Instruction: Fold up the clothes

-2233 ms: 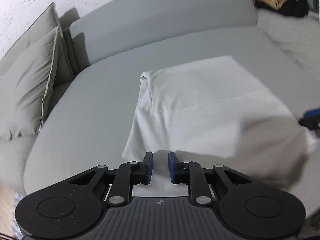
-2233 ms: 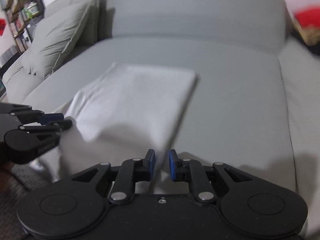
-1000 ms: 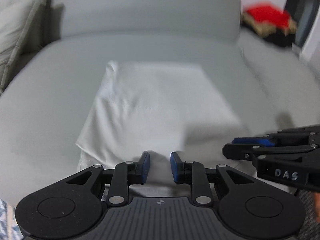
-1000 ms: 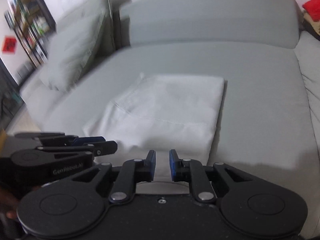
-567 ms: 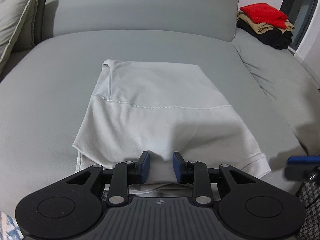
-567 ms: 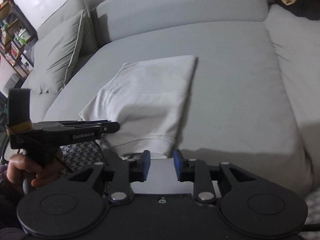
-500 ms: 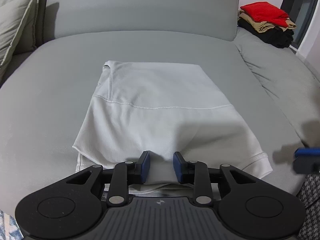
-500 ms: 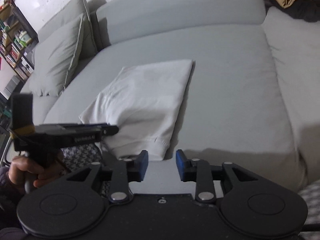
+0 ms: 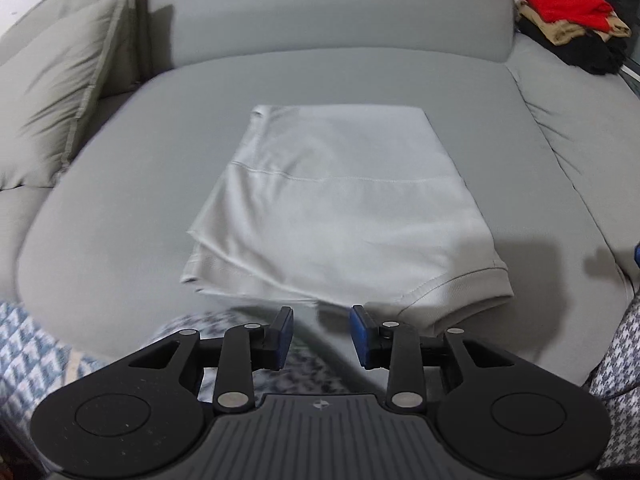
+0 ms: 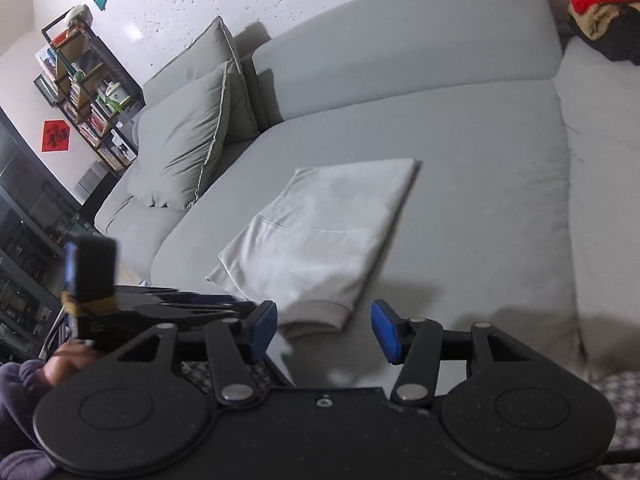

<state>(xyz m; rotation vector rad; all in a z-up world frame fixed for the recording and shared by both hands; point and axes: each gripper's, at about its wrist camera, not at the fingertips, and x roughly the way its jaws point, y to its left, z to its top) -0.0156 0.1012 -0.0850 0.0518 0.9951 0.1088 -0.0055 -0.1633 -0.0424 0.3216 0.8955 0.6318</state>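
Observation:
A white garment (image 9: pixel 340 208) lies folded into a rectangle on the grey sofa seat (image 9: pixel 120 184), its ribbed hem at the near right corner. My left gripper (image 9: pixel 320 320) hovers just short of the near edge, open, with nothing between its blue pads. In the right wrist view the same garment (image 10: pixel 328 232) lies ahead and slightly left. My right gripper (image 10: pixel 324 316) is above the hem corner; its jaws are opening and hold nothing. The left gripper (image 10: pixel 224 302) shows at the left there, held by a hand (image 10: pixel 68 360).
Grey cushions (image 9: pixel 52 92) lean at the sofa's left end. A pile of red, tan and black clothes (image 9: pixel 568 16) sits at the far right. A shelf unit (image 10: pixel 88 92) stands by the left wall. Patterned fabric (image 9: pixel 24 360) lies below the seat's front edge.
Both grippers have drawn back and up from the garment's near edge. Their jaws stand wider than before, the right one much wider. The garment stays flat on the seat.

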